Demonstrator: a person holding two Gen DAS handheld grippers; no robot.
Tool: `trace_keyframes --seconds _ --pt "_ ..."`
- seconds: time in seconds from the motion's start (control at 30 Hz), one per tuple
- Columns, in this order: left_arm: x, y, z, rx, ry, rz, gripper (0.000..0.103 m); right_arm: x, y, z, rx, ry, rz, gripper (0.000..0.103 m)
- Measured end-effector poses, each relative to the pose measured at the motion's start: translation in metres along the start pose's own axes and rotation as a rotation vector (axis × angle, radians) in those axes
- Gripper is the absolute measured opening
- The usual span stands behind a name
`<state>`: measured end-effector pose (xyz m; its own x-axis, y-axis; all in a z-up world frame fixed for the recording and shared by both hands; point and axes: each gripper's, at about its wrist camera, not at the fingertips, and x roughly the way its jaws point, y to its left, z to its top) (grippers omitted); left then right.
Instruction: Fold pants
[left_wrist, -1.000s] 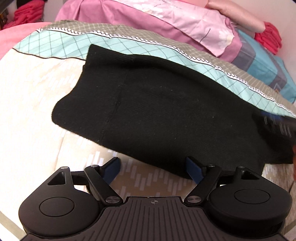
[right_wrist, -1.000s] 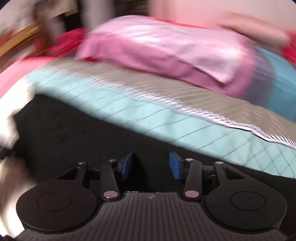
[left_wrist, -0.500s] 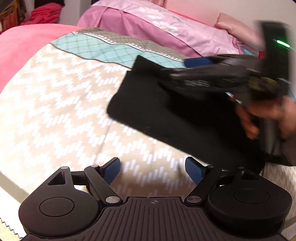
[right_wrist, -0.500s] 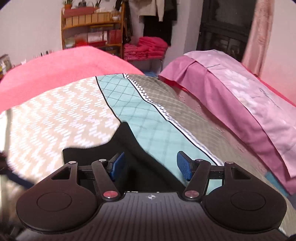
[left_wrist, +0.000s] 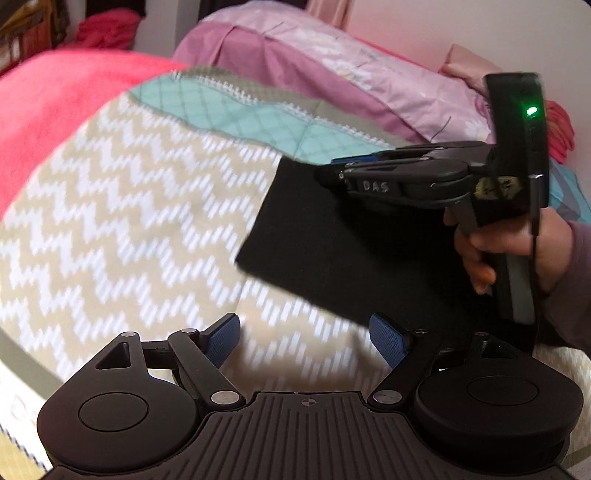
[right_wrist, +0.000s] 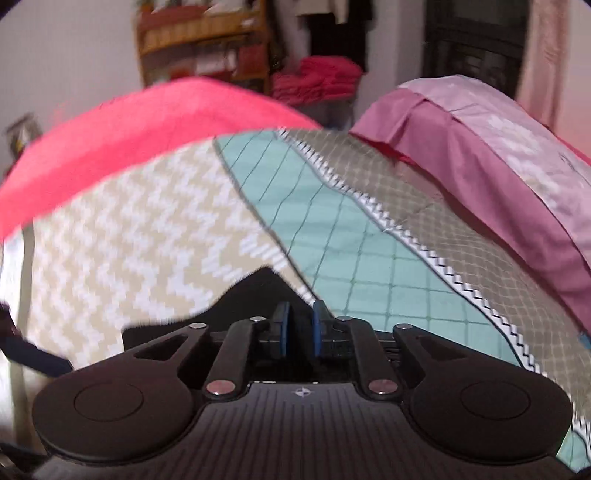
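Pants (left_wrist: 332, 236), black and already doubled into a compact slab, lie on the zigzag bedspread (left_wrist: 129, 221) in our left wrist view, their far corner reaching onto the teal quilted band (left_wrist: 236, 114). A second ago they spread wide right in front of this camera and reached in between our blue pads; now our left gripper (left_wrist: 306, 339) has backed off, its jaws wide apart with only bedspread between them. Our right gripper (left_wrist: 332, 173) has swung in from the right, held by the person's hand (left_wrist: 517, 254), and sits low over the far corner of the cloth.

From the right wrist view, that gripper (right_wrist: 300, 325) now looks along the bed toward the red blanket (right_wrist: 147, 122) and the pink pillow (right_wrist: 498, 166), where a second ago it showed only blur. Its jaws are closing, the pads (right_wrist: 283, 325) now near each other, and black fabric (right_wrist: 255, 291) rises in a peak just ahead of them. We cannot tell whether the pads have pinched the cloth yet, since the gap between them is dark.

We judge this as the right hand taking the far corner for the next fold, with the left freed to pin or grab the near edge. The grip should be firm before lifting, or the layers may slide apart.
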<state>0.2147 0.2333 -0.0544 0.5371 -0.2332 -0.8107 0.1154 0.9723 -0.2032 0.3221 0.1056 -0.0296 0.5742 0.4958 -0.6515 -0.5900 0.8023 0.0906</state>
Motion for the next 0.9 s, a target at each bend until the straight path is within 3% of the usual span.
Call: trace_keyframes --seconds 0.07,0.2,0.3,0.4,0.47,0.53,0.57,0.63,0.7,0.8,0.9 --pt "-0.002 -0.003 0.009 0.023 -0.020 0.014 0.103 -0.029 -0.003 0.005 0.016 -0.034 -0.013 0.035" --pt "0.007 -0.009 0.030 0.028 -0.042 0.010 0.103 -0.097 -0.027 -0.019 0.108 -0.087 -0.097 0.039" --pt "0.029 -0.018 0.048 0.033 -0.035 0.004 0.103 -0.122 -0.045 -0.058 0.213 -0.060 -0.137 0.040" --pt "0.058 -0.031 0.062 0.041 -0.012 0.003 0.103 -0.113 -0.056 -0.101 0.290 0.036 -0.136 0.040" --pt "0.085 -0.038 0.067 0.054 0.024 0.041 0.103 -0.103 -0.070 -0.123 0.312 0.078 -0.192 0.033" --pt "0.097 -0.045 0.068 0.101 0.007 0.082 0.103 -0.113 -0.093 -0.134 0.392 0.029 -0.336 0.001" --pt "0.099 -0.047 0.069 0.111 0.008 0.098 0.103 -0.126 -0.103 -0.136 0.465 -0.007 -0.390 0.004" --pt "0.099 -0.049 0.071 0.114 0.016 0.105 0.103 -0.152 -0.107 -0.141 0.493 -0.074 -0.477 0.046" --pt "0.098 -0.049 0.074 0.110 0.034 0.108 0.103 -0.172 -0.103 -0.147 0.481 -0.072 -0.440 0.051" --pt "0.084 -0.052 0.078 0.079 0.031 0.103 0.103 -0.201 -0.088 -0.168 0.527 -0.087 -0.262 0.051" --pt "0.073 -0.068 0.076 0.093 0.004 0.047 0.103 -0.215 -0.065 -0.198 0.610 -0.074 -0.073 0.057"
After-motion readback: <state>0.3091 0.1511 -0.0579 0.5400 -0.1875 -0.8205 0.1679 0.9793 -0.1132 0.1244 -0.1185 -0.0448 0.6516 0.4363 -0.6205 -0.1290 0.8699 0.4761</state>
